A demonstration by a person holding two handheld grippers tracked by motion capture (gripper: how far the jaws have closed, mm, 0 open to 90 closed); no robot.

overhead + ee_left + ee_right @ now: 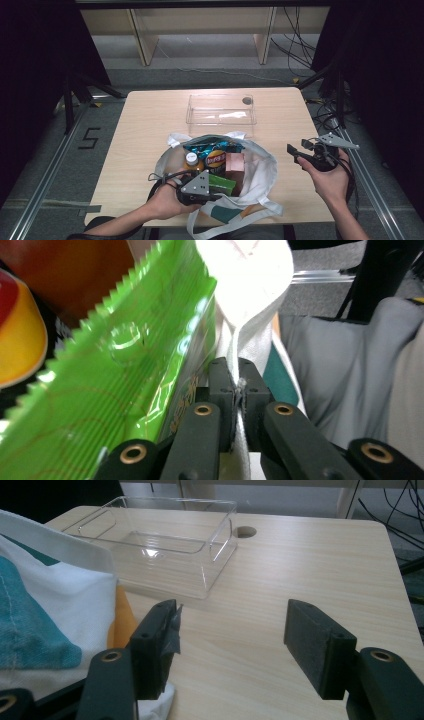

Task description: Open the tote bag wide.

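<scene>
Bag: white cloth tote bag point(260, 172) with teal patches, lain open at the table's point(150, 120) near edge, snacks inside.
Left gripper point(235, 385): clamped on the bag's rim beside a green packet point(125, 365).
Right gripper point(230, 640): held wide, empty, over bare tabletop right of the bag.
Far side: clear box point(221, 109).

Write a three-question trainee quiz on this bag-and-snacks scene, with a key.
1. True or false: the left hand-held gripper is shut on the white cloth of the tote bag.
2. Which thing lies right beside the left hand-held gripper in its own view? A) a green snack packet B) a glass jar C) a spoon
3. Fill in: the right hand-held gripper is held with its jaws ____ above the bare wooden table, with the clear plastic box beyond it.

Key: 1 true; 2 A; 3 open.
</scene>
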